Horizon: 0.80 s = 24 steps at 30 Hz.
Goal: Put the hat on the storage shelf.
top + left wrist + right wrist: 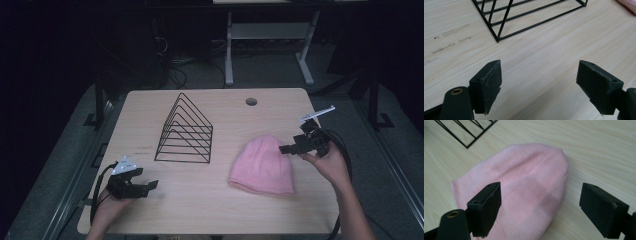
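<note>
the pink beanie (262,166) is lying flat on the right half of the wooden table (200,210), its rounded crown pointing away from the person and its open brim facing the near edge, so its long axis is running near-to-far with a slight lean. the right gripper (290,148) is hovering just beside the crown's right shoulder, jaws spread wide and holding nothing; in the right gripper view the beanie (524,185) is sitting ahead and a little to the left between those jaws. this hand is clearly the nearer one, and it looks like any grab is going to come from here, reaching leftward onto the fabric. the black wire rack (186,131) is standing just left of the hat, apart from it. the left gripper (147,187) is waiting well off at the near left corner, jaws also spread, empty.
</note>
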{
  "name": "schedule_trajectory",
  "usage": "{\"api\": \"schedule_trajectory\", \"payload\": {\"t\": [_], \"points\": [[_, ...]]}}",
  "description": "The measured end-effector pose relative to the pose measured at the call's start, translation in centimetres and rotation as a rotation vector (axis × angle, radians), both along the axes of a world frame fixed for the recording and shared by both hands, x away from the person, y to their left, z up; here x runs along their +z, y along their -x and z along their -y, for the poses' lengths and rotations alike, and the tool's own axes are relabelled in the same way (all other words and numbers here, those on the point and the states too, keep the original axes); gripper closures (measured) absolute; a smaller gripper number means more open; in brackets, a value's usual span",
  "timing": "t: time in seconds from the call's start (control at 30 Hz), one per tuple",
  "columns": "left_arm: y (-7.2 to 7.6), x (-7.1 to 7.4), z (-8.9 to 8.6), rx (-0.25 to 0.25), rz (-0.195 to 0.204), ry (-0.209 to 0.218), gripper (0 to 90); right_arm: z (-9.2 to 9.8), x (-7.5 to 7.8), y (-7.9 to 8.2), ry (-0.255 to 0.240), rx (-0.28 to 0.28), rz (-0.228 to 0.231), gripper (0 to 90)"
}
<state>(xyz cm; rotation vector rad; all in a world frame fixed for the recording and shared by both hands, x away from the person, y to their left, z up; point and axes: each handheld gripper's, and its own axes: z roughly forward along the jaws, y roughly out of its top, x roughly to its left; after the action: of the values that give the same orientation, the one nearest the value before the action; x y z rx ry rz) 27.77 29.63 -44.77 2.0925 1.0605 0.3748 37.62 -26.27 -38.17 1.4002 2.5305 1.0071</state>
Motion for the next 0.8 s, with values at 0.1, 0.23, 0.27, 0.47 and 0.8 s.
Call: {"api": "schedule_trajectory", "payload": {"t": [0.1,0.23,0.27,0.47,0.8], "points": [[-0.1,0.0,-0.1,0.007,-0.003,0.007,20.5,-0.2,-0.6,-1.2,-0.018,-0.013,-0.010,17.2],[-0.1,-0.1,-0.1,0.001,-0.004,0.002,20.5,-0.7,-1.5,-2.3,-0.010,-0.011,-0.038,17.2],[-0.1,-0.1,0.0,0.000,-0.005,-0.001,20.5,-0.8,-1.7,-2.5,-0.005,-0.010,-0.047,17.2],[0.1,0.2,-0.1,-0.001,0.026,0.014,20.6,-1.3,-3.2,-3.7,0.023,-0.022,-0.090,17.3],[-0.1,-0.1,-0.4,-0.001,0.006,0.009,20.5,-2.4,-5.3,-5.3,0.044,-0.041,-0.155,22.7]]}}
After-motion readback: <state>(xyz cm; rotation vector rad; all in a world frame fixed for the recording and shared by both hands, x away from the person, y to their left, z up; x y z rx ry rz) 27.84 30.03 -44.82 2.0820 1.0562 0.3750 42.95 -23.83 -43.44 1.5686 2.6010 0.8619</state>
